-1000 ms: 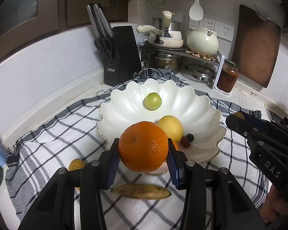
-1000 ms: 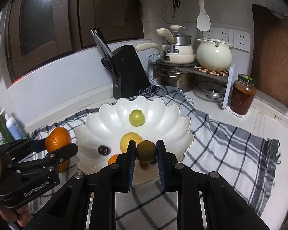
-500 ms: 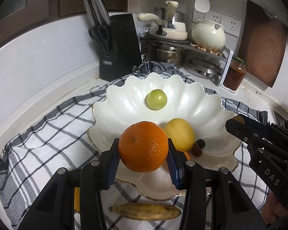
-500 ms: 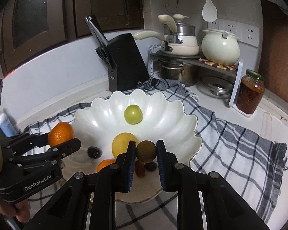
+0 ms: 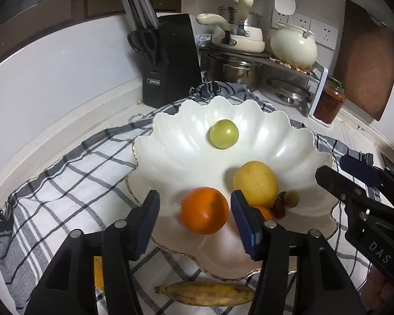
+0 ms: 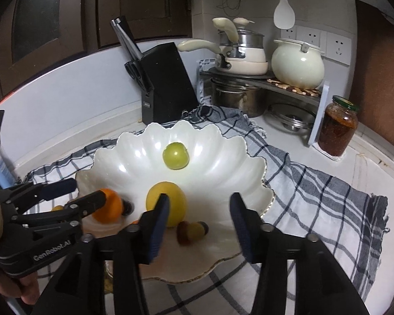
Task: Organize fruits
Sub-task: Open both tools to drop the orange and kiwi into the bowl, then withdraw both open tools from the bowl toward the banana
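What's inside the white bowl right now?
The white bowl holds a green fruit, a yellow fruit, an orange, a small brownish fruit and dark-red pieces; a second orange fruit is mostly hidden by the left gripper.

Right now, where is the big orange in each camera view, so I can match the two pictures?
Left wrist view: the orange sits low and center, in the bowl, between the open left tool's fingers.
Right wrist view: the orange is at lower left, partly behind the left tool.
Shared landmark: the green fruit at the bowl's far side.
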`<state>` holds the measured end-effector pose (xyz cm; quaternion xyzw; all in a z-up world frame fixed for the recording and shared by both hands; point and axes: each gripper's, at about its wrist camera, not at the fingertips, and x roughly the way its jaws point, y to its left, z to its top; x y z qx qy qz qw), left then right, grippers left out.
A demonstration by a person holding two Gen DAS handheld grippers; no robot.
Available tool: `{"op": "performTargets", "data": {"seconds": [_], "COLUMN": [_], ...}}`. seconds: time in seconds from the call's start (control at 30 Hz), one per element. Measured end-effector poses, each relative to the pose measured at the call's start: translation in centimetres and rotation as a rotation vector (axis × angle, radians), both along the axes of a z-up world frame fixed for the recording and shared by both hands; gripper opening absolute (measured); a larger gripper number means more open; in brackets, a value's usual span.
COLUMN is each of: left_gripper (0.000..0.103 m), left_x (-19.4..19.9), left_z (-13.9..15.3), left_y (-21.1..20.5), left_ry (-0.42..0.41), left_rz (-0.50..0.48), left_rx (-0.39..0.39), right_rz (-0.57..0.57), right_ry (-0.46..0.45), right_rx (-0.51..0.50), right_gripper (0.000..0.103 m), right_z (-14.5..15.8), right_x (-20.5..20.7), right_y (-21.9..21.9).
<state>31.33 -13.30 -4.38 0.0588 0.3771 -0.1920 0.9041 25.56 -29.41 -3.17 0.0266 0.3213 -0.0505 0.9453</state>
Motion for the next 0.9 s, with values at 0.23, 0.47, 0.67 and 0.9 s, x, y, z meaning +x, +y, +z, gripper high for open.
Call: {"op": "performTargets", "data": {"seconds": [0.23,0.47,0.67,0.9], "left_gripper": [0.085,0.094,0.096,0.098], "left_x": [-0.7,-1.8,-3.4,-5.7], "left_z": [0.8,1.9,2.8,3.5], "left_y": [0.6,1.4,2.5,4.6], "left_ry": [-0.028,-0.055,-0.074,-0.089], "left_rz": [0.028,0.048,0.074,0.123], "left_rx": [0.015,0.022,0.032,0.041], "right_rz": [-0.059,-0.058,-0.027,0.019], "right_ry": [-0.022,-0.039,-0.055,-0.065], "right_rx": [-0.016,-0.017,-0.017,-0.011], "right_gripper": [0.086,0.086,0.086,0.086], "right_z": [0.7,1.6,2.3,2.7], "right_x": [-0.8,-1.8,-3.1,-4.6], "right_y": [-0.2,0.3,1.4,3.1]}}
